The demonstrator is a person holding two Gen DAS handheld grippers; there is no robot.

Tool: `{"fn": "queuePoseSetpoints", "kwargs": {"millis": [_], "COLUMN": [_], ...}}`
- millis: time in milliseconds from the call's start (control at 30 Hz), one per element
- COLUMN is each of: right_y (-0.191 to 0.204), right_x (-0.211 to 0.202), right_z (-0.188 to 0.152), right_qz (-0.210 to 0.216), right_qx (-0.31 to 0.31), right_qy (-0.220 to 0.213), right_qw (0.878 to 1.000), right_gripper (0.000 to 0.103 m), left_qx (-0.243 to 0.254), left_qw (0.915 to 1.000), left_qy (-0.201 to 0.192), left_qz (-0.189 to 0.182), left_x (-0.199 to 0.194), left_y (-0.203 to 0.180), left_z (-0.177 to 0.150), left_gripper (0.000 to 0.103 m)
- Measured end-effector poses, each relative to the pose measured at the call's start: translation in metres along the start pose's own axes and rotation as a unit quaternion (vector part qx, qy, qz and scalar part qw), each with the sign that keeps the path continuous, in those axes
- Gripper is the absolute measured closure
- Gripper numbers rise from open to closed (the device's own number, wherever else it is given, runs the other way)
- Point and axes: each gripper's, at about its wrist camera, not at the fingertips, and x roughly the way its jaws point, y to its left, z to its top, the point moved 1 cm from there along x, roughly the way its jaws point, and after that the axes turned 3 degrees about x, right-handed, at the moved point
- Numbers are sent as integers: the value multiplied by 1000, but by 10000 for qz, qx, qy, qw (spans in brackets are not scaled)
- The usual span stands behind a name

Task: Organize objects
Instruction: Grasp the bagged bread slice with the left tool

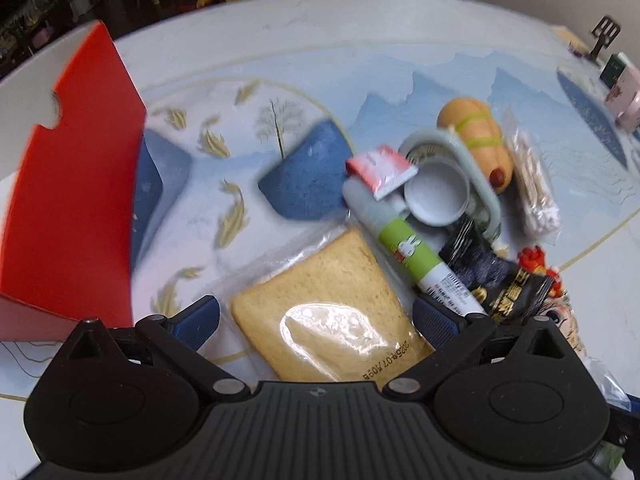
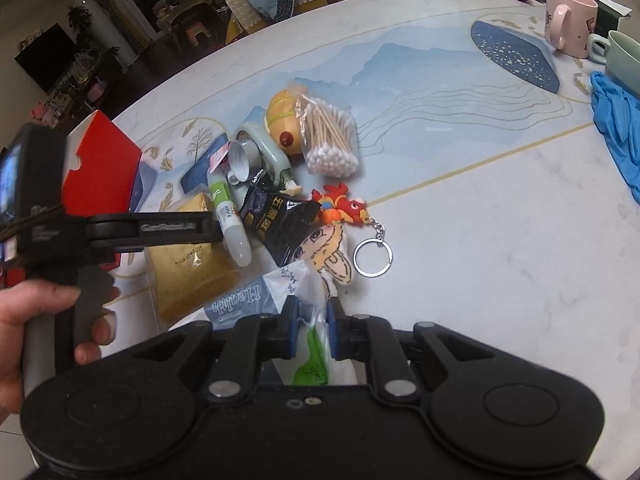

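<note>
My left gripper (image 1: 316, 318) stands open, pointing steeply down, with its blue pads on either side of a bagged slice of bread (image 1: 320, 280) and apart from it. A green-labelled glue stick (image 1: 404, 248) lies just right of the bread, next to a black snack packet (image 1: 508, 284). My right gripper (image 2: 312, 328) is shut on a thin white plastic packet with green print (image 2: 316, 344), at the near edge of the pile. A red box (image 1: 76, 200) stands open at the left of the table.
The pile also holds a hot-dog toy (image 2: 284, 120), a bag of cotton swabs (image 2: 328, 136), a grey lidded container (image 1: 436, 192) and a red keychain (image 2: 344, 208). A pink mug (image 2: 568, 20), a green mug (image 2: 620, 56) and a blue glove (image 2: 616, 120) sit far right.
</note>
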Motion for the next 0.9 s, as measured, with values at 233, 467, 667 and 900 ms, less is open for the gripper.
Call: {"fn": "queuePoseSetpoints", "kwargs": {"millis": [233, 467, 667, 900], "right_y": [2, 2, 11, 26], "right_x": [-3, -8, -24, -31], "right_z": [-2, 0, 6, 11], "right_qz": [27, 90, 205, 186], "right_qx": [-51, 21, -113, -226], "right_qy": [-30, -100, -234, -297], "right_qw": [10000, 9999, 9995, 9991], "right_gripper": [89, 90, 90, 92], "left_qx": [61, 212, 452, 439], "left_qw": [10000, 9993, 9978, 9962], "left_qy": [-25, -256, -318, -429], "left_qz": [-27, -154, -360, -618], "left_x": [5, -11, -35, -66], "left_y": [2, 8, 21, 44], "left_z": [-9, -25, -50, -67], "left_gripper": [0, 12, 14, 14]}}
